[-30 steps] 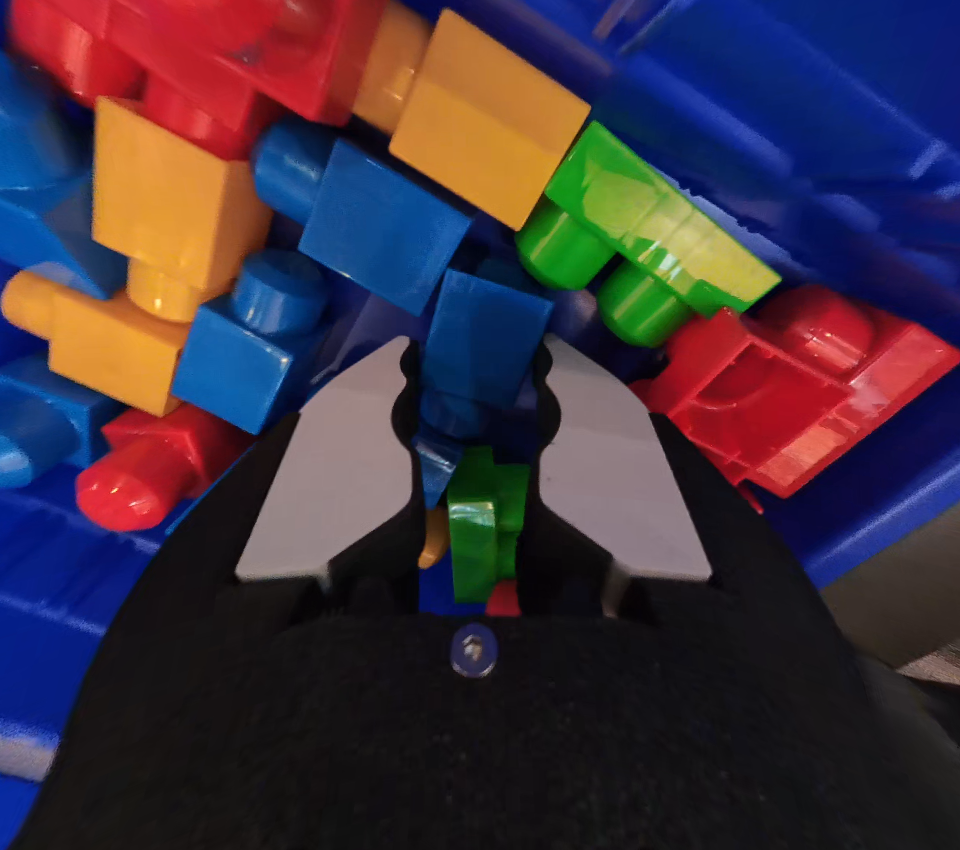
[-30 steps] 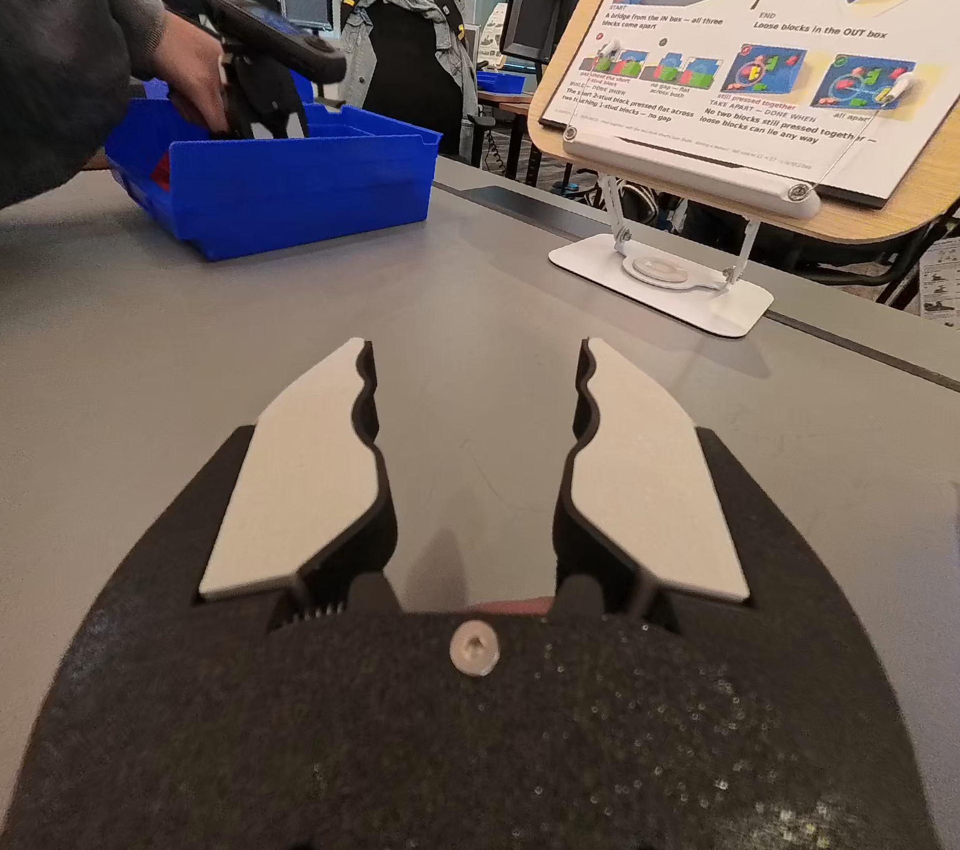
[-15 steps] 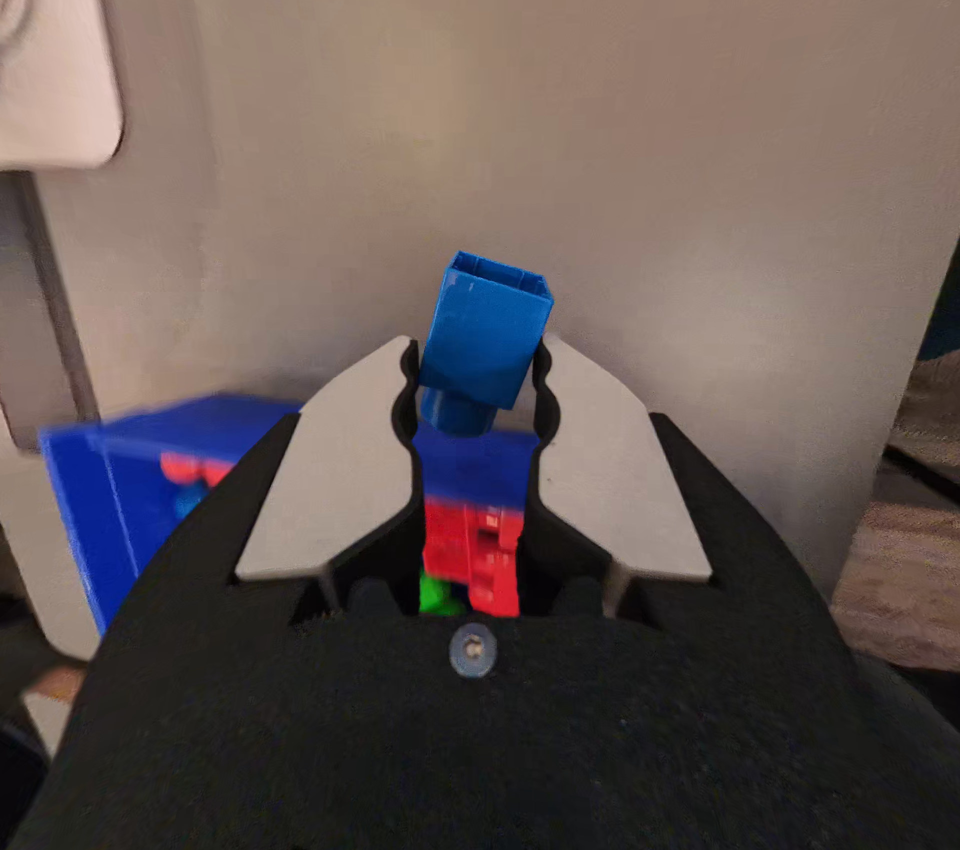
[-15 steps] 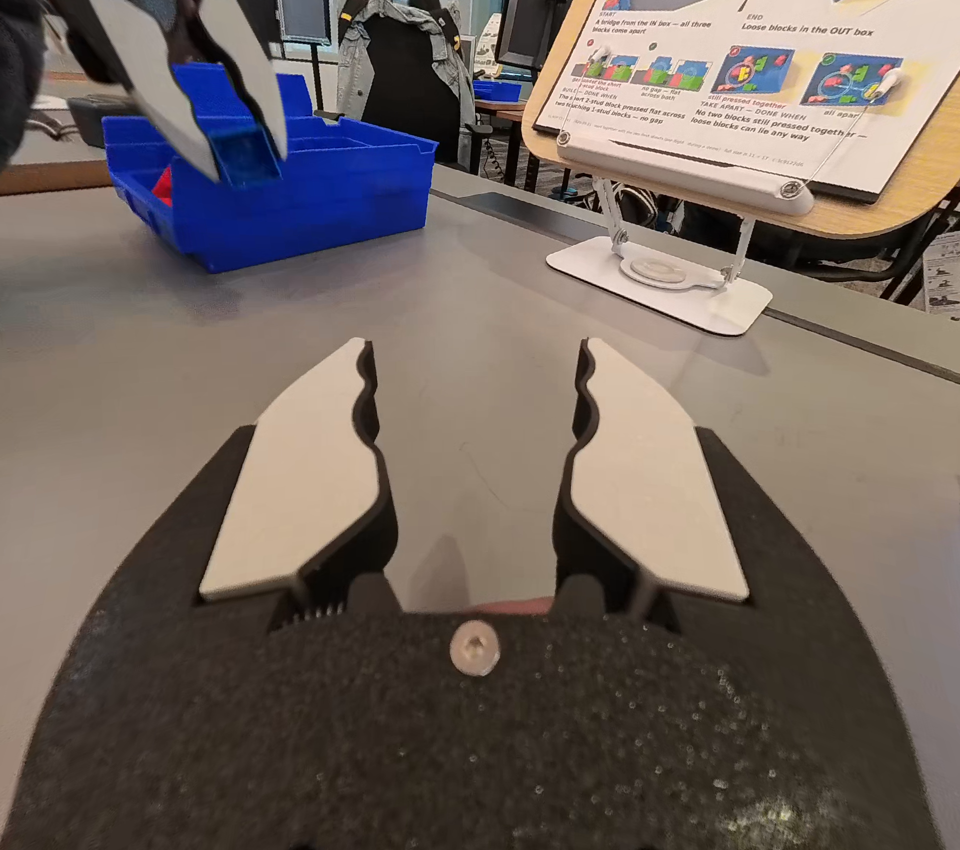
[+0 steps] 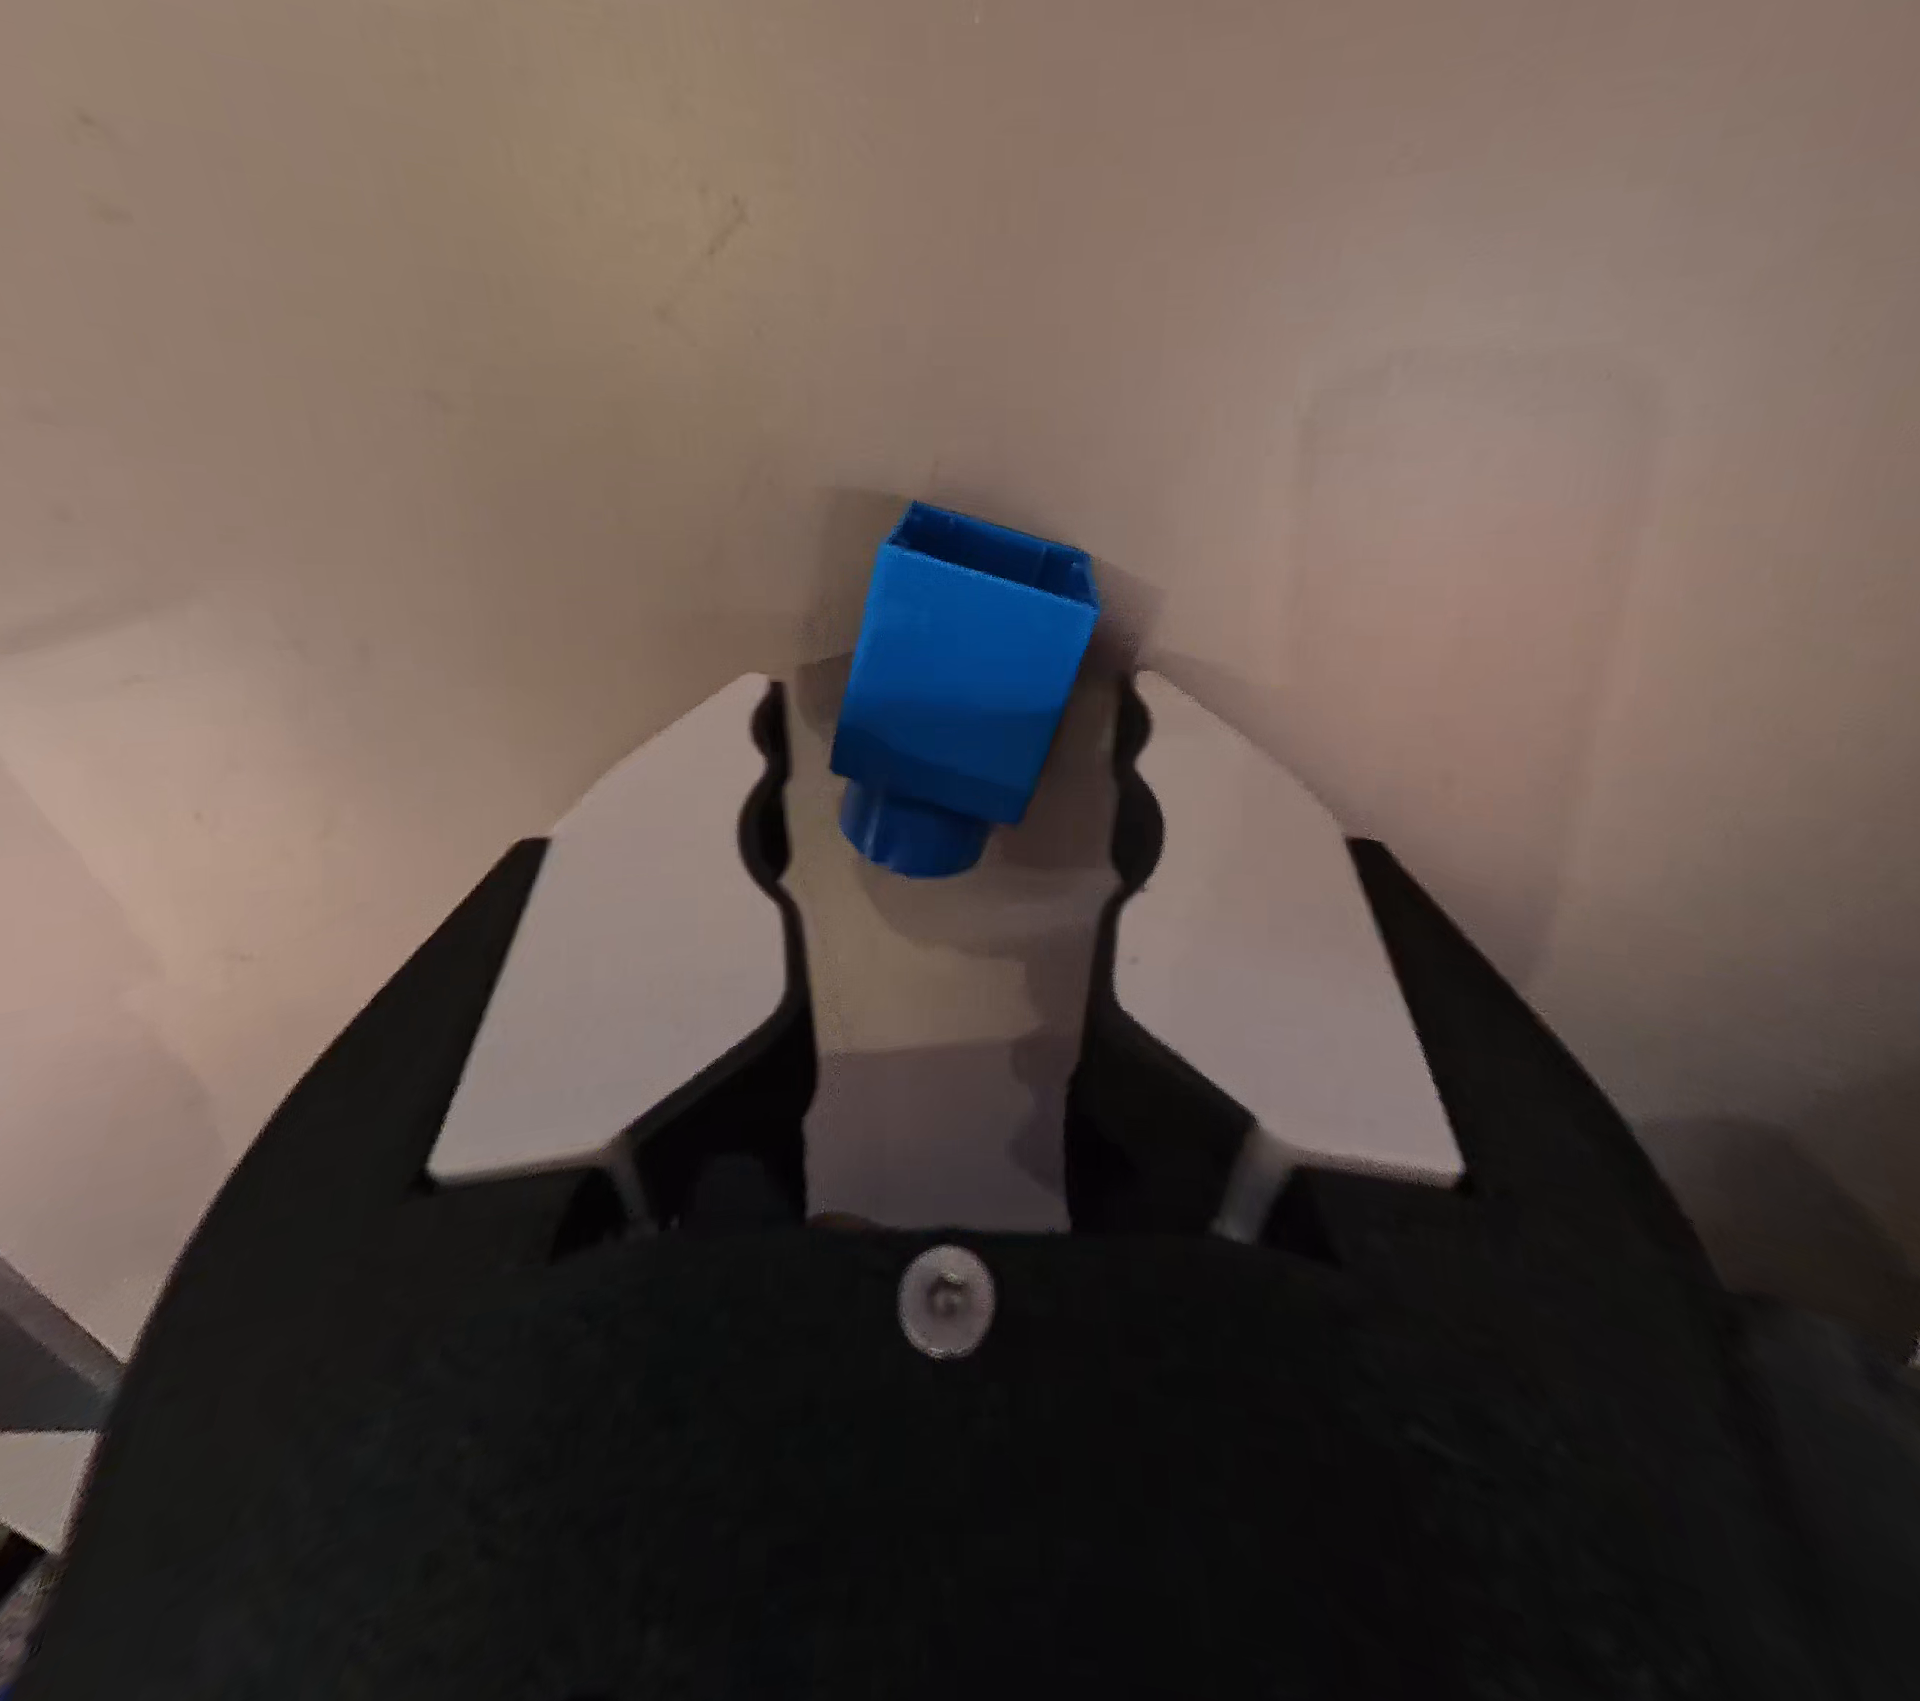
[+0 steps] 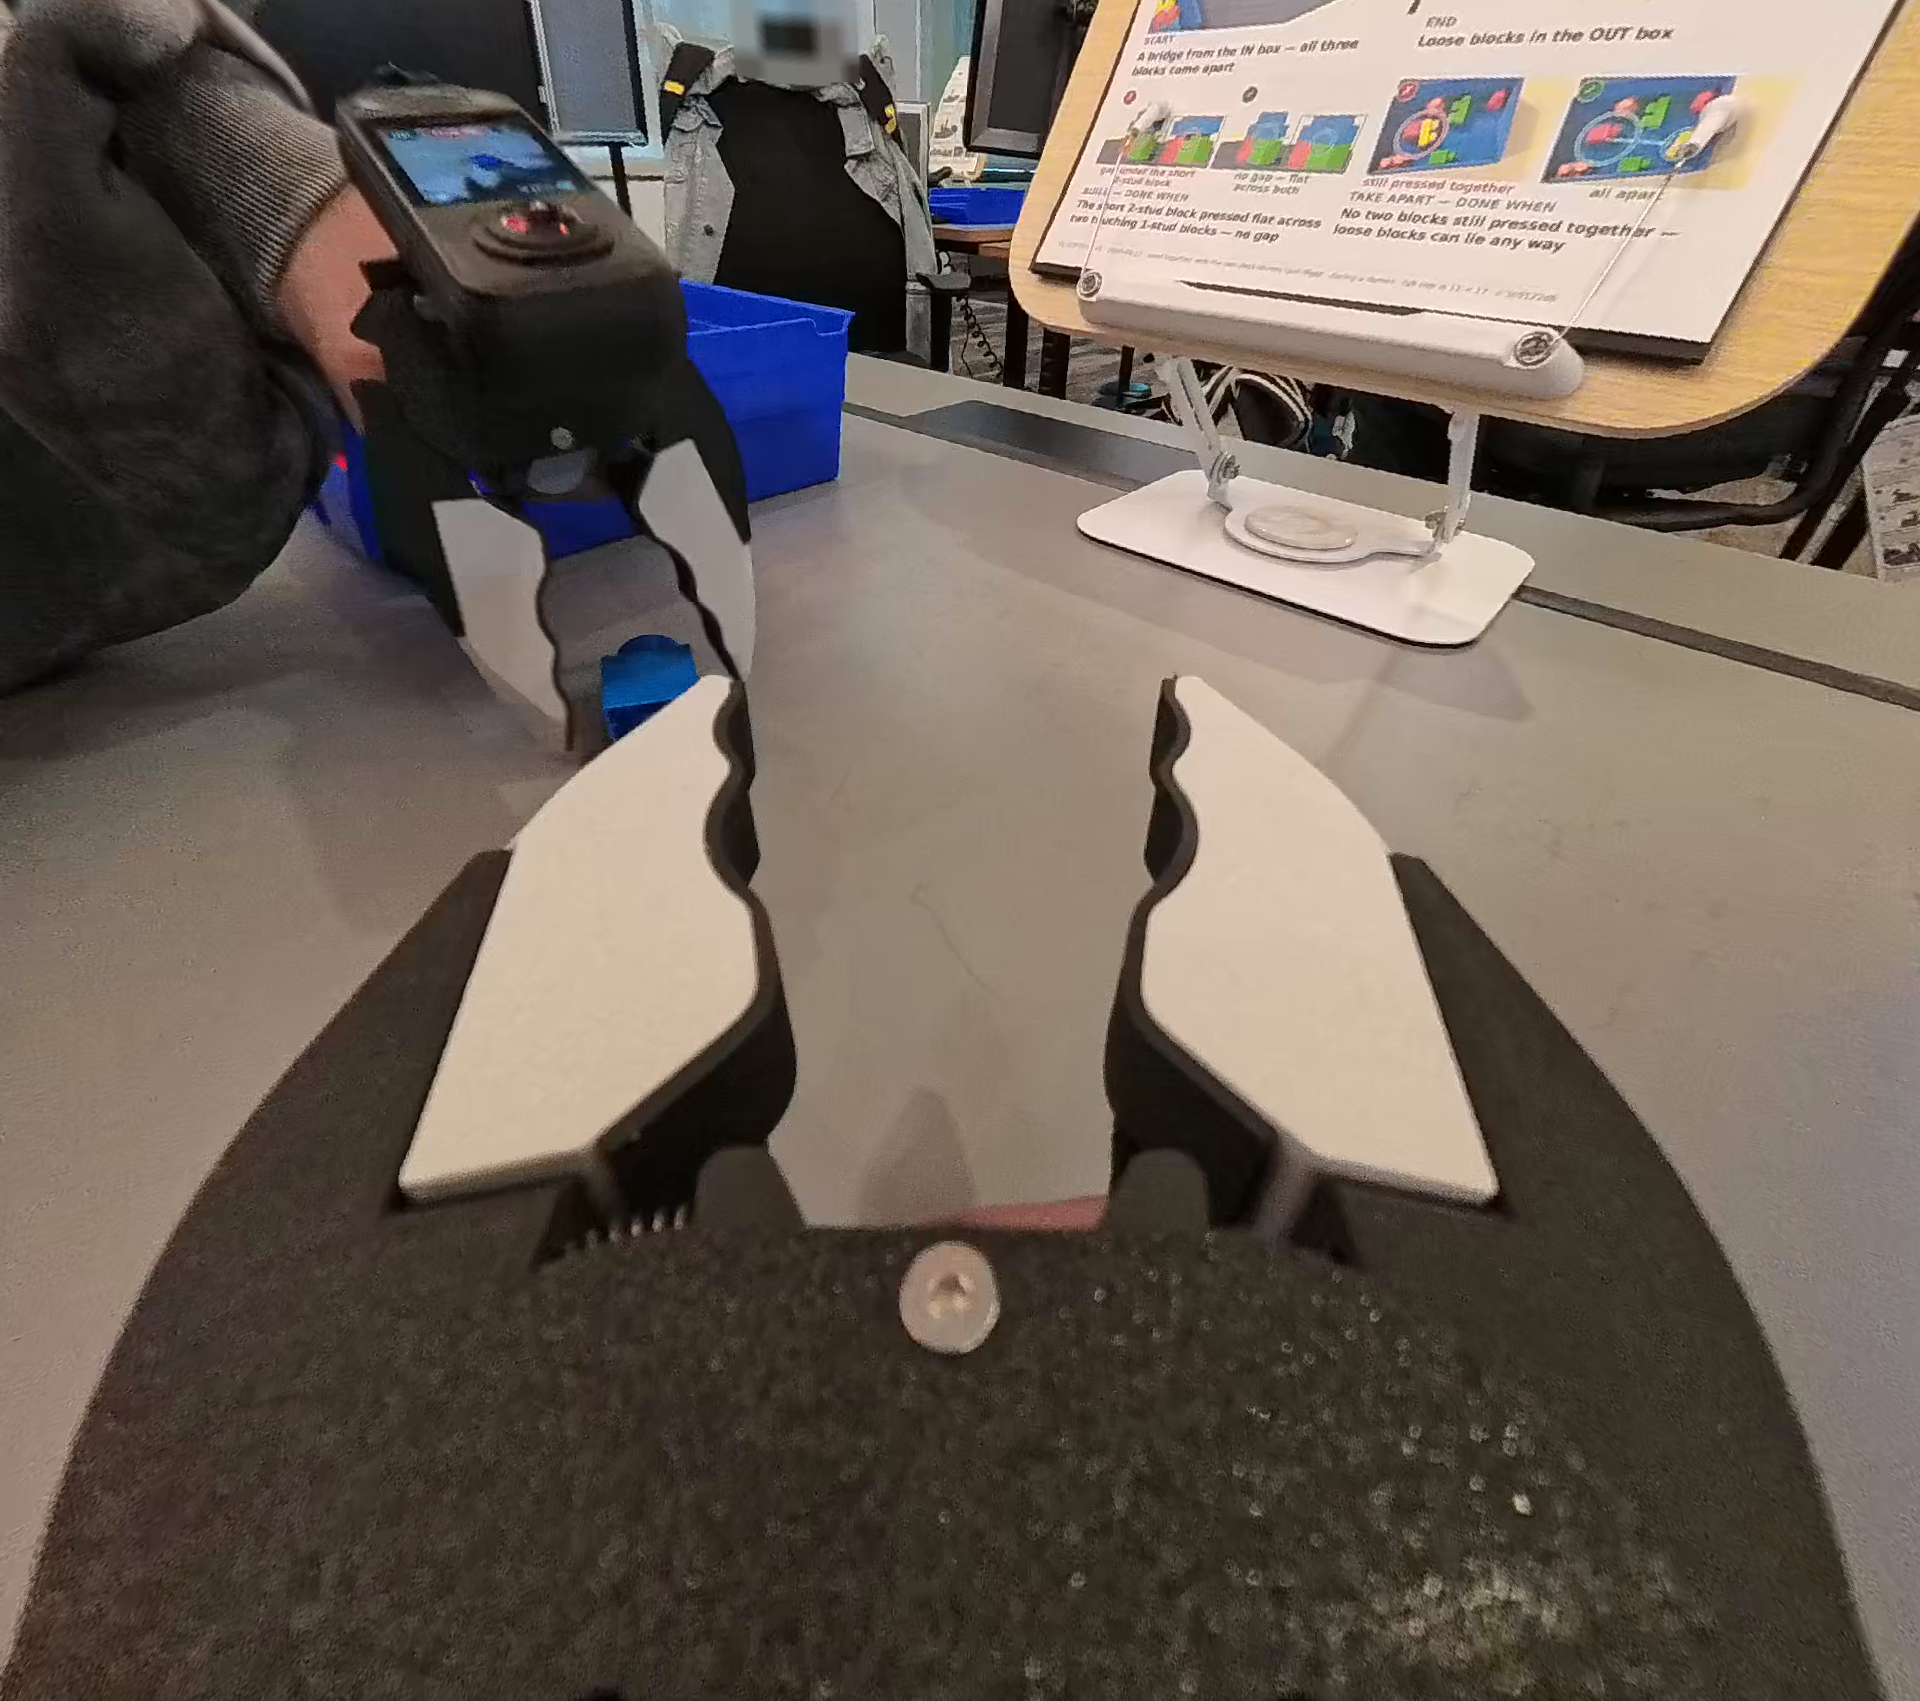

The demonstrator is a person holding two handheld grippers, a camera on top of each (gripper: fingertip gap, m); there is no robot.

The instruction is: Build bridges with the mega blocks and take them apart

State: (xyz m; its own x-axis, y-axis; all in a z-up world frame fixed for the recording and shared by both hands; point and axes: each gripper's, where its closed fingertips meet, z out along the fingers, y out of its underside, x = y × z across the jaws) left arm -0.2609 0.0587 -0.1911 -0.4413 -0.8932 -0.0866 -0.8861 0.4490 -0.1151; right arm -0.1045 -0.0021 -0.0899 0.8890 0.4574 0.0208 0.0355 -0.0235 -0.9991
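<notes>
A small blue one-stud block [image 5: 961,685] stands upright on the grey table [image 5: 935,197], stud up. My left gripper [image 5: 951,683] is open around it, pointing down, with a narrow gap on each side of the block. The right wrist view shows the same block [image 6: 642,683] between the left gripper's fingers [image 6: 649,695], held by a hand in a grey sleeve [image 6: 135,321]. My right gripper [image 6: 951,695] is open and empty, low over the table [image 6: 1039,612], just right of the block.
A blue bin [image 6: 769,394] stands on the table behind the left gripper. An instruction board [image 6: 1455,93] on a white stand [image 6: 1309,550] is at the back right. Chairs and monitors stand beyond the table.
My left gripper lifted the blue block out of the bin, carried it over the table, set it down and opened. The right gripper stayed in place.
</notes>
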